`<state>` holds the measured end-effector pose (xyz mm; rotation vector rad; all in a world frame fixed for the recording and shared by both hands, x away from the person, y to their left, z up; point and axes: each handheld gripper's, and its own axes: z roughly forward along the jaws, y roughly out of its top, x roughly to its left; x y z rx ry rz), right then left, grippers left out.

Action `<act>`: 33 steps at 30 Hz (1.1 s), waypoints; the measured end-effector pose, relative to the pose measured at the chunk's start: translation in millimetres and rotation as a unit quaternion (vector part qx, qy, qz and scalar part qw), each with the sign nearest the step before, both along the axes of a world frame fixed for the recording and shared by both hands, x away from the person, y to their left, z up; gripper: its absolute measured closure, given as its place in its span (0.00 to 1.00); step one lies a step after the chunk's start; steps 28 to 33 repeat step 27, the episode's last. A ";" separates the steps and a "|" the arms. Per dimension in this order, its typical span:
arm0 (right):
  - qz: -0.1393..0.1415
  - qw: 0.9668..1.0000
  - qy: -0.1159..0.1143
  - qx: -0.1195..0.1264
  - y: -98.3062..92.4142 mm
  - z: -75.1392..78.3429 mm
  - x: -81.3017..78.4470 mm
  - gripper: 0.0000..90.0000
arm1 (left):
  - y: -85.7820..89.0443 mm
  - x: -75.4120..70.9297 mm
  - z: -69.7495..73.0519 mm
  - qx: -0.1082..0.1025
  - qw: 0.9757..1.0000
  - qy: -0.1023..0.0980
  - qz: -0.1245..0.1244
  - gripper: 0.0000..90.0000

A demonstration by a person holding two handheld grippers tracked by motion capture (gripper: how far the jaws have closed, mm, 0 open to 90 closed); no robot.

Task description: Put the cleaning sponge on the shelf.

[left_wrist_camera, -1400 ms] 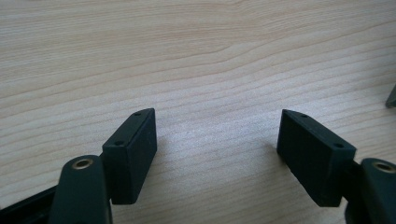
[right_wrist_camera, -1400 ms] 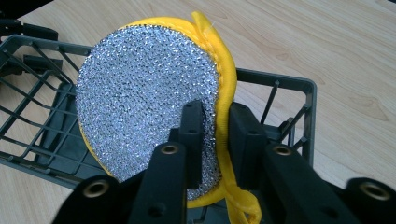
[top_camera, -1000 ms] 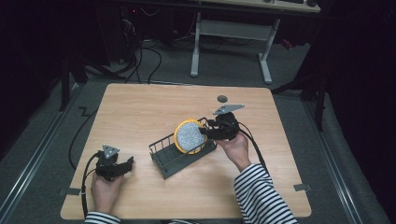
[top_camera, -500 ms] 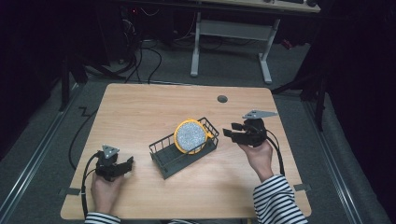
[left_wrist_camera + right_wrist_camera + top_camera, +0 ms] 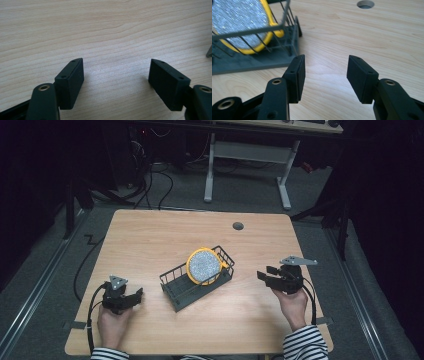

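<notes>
A dark wire dish rack (image 5: 185,289) stands in the middle of the wooden table (image 5: 150,235). A yellow-rimmed speckled grey plate (image 5: 204,266) leans upright in the rack's right end; in the right gripper view the plate (image 5: 235,21) sits behind the rack's wires (image 5: 272,27). My right gripper (image 5: 265,276) rests to the right of the rack, apart from it, open with nothing between its pads (image 5: 298,75). My left gripper (image 5: 131,297) lies near the table's front left corner, open over bare wood, its jaws wide in the left gripper view (image 5: 116,75).
A round cable hole (image 5: 238,226) sits in the table's far right part, seen as the hole (image 5: 365,4) in the right gripper view. A white desk frame (image 5: 247,165) and cables lie on the floor beyond the table.
My right gripper has let go of the plate in the rack and drawn back to the right, ending open near the table's right edge. The left gripper has stayed put.
</notes>
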<state>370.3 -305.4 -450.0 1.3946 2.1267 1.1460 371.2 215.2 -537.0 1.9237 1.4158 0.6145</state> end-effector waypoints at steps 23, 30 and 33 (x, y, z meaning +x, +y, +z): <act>-0.062 0.994 0.008 -0.087 -9.2 -80.2 -8.9 0.50 | -0.2 0.2 -0.1 0.000 1.000 0.000 -0.001 0.32; -0.064 0.994 0.008 -0.087 -9.1 -80.3 -8.5 0.49 | -0.1 0.1 -0.1 0.000 1.000 0.000 -0.001 0.32; -0.064 0.994 0.008 -0.087 -9.1 -80.3 -8.5 0.49 | -0.1 0.1 -0.1 0.000 1.000 0.000 -0.001 0.32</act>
